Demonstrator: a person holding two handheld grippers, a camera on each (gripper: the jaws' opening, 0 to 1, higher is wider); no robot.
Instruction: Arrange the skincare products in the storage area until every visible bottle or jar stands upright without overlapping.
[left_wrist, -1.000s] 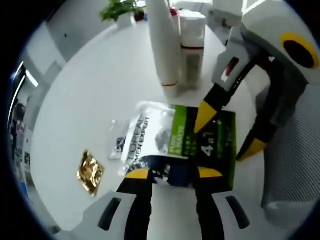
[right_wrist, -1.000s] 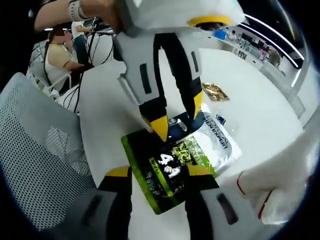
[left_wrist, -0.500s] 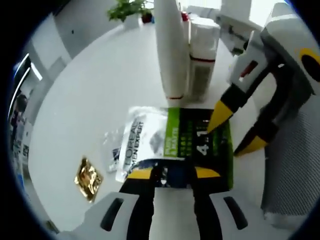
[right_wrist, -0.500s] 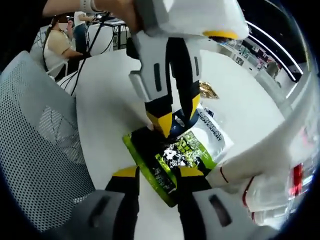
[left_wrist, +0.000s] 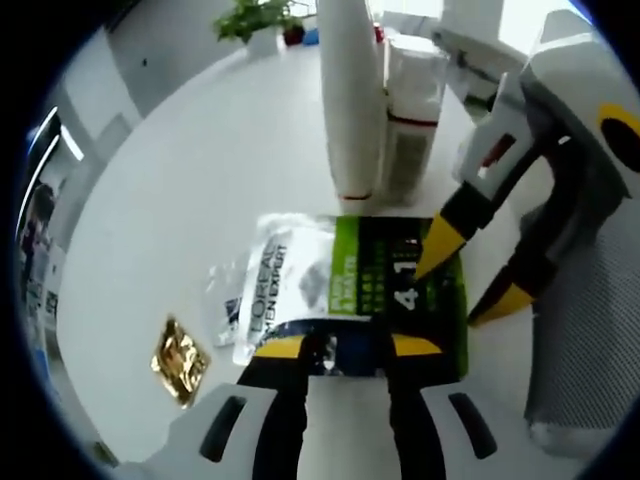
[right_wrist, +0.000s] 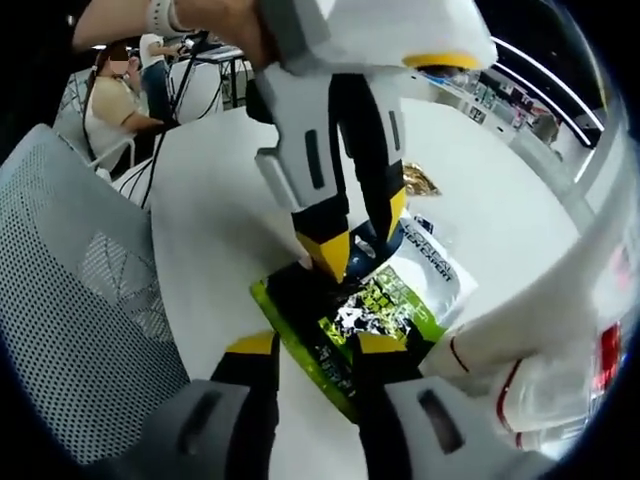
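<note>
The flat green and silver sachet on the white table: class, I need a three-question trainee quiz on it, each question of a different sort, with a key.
1. True or false: the flat green and silver sachet stands upright on the white table.
2. Which stands right beside the tall white bottle? A) gold foil packet B) clear bottle with a red band C) potted plant
3. Fill in: the left claw meets the sachet's ____ end.

Key: 1 false, it lies flat. 2 B, the clear bottle with a red band. 3 silver; the right claw is at the green end.
</note>
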